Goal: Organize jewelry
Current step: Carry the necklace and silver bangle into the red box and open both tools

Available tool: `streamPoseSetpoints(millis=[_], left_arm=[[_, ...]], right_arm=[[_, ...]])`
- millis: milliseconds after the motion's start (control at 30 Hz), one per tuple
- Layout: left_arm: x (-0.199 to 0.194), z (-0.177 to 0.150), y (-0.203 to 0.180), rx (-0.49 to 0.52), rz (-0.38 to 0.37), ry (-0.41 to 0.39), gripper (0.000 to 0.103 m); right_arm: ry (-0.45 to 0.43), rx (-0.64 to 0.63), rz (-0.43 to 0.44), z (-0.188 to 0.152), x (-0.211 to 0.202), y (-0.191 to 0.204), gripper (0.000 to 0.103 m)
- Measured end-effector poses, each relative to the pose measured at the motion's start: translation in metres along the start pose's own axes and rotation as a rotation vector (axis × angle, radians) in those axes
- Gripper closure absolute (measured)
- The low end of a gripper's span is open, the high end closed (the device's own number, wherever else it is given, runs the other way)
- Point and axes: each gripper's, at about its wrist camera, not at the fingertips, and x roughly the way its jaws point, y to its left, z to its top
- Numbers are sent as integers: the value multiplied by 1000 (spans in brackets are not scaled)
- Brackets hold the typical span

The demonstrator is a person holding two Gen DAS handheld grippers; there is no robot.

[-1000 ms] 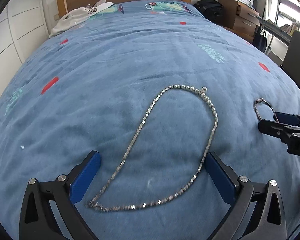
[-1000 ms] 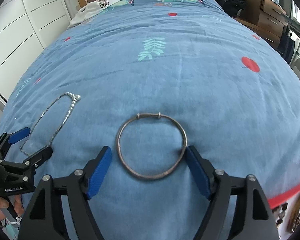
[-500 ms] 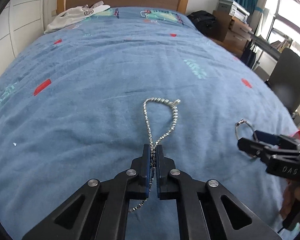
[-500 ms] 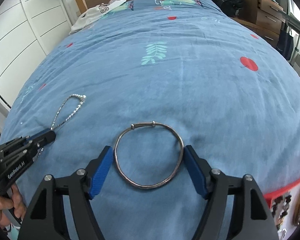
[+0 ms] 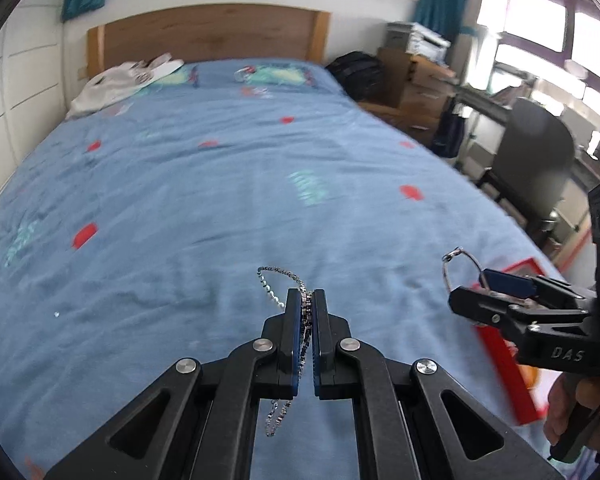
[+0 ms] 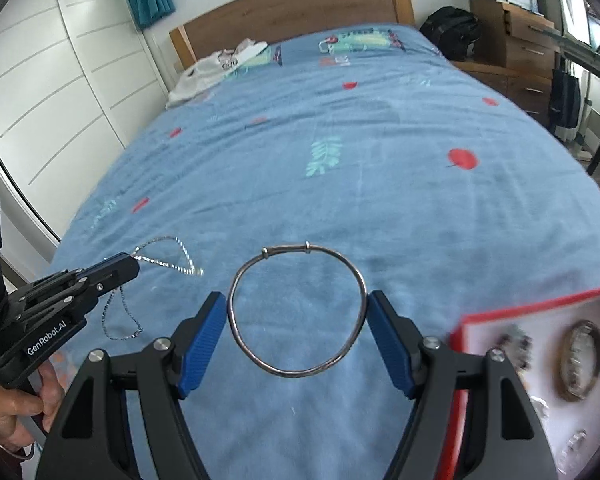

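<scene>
My left gripper (image 5: 307,296) is shut on a silver necklace (image 5: 272,296). It holds the chain off the blue bedcover (image 5: 220,200); a beaded loop sticks out ahead of the pads and a doubled strand hangs below them. In the right wrist view the necklace (image 6: 186,254) dangles from the left gripper (image 6: 134,264) at the far left. My right gripper (image 6: 295,300) is shut on a silver bangle (image 6: 288,248), which its blue pads press from both sides, above the bed. The left wrist view shows the right gripper (image 5: 470,288) with the bangle (image 5: 446,276) edge-on.
A red-rimmed jewelry tray (image 6: 532,304) with rings and other pieces lies at the bed's near right corner. White clothing (image 6: 204,68) lies by the wooden headboard (image 6: 292,4). A dark chair (image 5: 536,152) and drawers stand right of the bed, white wardrobe doors (image 6: 40,100) left.
The left gripper went from open around the necklace to shut on it, then lifted it. The right gripper closed on the bangle and raised it. The red tray came into view.
</scene>
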Motion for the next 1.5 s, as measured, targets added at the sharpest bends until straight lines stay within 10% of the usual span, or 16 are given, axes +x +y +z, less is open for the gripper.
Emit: streamPoseSetpoints(millis=[633, 1500], left_arm=[[-11, -4, -208, 111, -346, 9, 99], [83, -92, -249, 76, -201, 256, 98]], right_arm=[[93, 26, -197, -87, -112, -158, 32], [335, -293, -115, -114, -63, -187, 32]])
